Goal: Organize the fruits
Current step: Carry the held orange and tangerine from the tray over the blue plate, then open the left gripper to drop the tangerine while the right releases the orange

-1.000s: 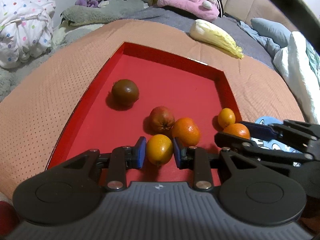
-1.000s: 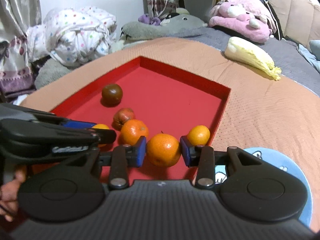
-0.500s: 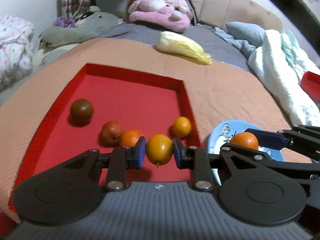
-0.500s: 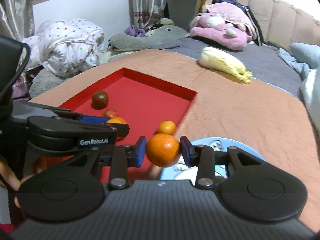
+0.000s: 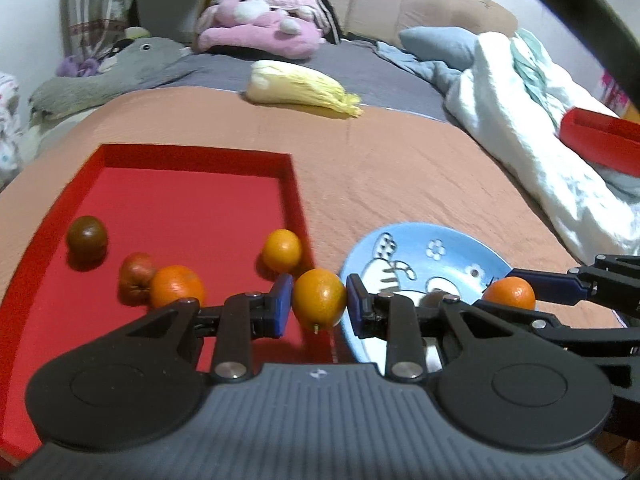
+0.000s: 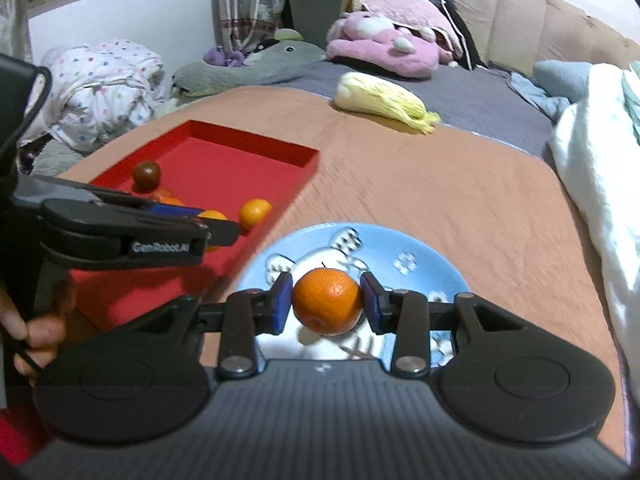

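Orange fruit, firm and rollable, is sitting across its middle; left gripper [image 5: 320, 307] is grasping a tangerine [image 5: 319, 299]; right gripper [image 6: 327, 302] is clamping an orange [image 6: 327, 301].

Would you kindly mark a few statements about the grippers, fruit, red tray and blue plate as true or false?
1. The right gripper grips a round orange fruit. True.
2. The left gripper is empty. False: it is shut on a yellow-orange citrus fruit.
3. Four fruits lie in the shallow red tray. True.
4. The light blue cartoon-print plate sits inside the tray. False: it sits beside it on the peach-coloured cover.
5. The dark brown fruit touches the oranges. False: it lies apart.
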Tool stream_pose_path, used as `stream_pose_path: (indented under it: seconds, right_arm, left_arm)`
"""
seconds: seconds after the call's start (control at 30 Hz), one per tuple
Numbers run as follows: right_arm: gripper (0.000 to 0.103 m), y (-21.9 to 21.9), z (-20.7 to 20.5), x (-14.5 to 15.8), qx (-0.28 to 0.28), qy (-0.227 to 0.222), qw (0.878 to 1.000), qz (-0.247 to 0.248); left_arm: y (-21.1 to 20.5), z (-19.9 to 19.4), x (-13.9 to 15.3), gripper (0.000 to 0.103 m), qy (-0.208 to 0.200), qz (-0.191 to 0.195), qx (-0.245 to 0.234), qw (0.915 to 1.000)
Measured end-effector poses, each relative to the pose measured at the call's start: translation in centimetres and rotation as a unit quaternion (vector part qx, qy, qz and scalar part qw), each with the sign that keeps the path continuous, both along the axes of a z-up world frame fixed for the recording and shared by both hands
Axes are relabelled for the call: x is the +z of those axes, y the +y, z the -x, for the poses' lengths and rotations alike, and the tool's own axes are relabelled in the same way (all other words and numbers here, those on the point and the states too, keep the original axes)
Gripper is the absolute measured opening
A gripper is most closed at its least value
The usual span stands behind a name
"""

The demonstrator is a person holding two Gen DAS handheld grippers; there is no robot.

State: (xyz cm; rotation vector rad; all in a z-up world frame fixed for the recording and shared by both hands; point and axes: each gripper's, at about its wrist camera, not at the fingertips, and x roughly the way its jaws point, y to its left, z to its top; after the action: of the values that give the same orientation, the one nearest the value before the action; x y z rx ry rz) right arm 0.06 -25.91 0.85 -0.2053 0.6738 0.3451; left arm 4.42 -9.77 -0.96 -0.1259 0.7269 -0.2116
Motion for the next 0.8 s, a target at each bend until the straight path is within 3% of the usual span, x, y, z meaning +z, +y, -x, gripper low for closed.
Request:
stream_pose_path:
  seconds: [0.17,0.4,0.8]
  right_arm:
    - [0.040,-2.0,0.1,-1.0,-0.022,0.012,1.000,-0.003]
    - [0.040,-4.0,0.4,-2.0,-0.041,0.022,0.999,-0.006]
    - [0.040,-4.8,0.9,-2.8,-0.045,0.031,0.998,-0.007]
  left_arm:
    - [-1.6,-0.3,-0.5,0.034,0.003,0.008,-0.034,0.9994]
    - [-4.9,-0.5,-1.5,0.034,0.003,-0.010,-0.089,0.9960]
    - [-6.7,-1.1,-2.2,0.034,0.009,-0.022,-0.106,0.9941]
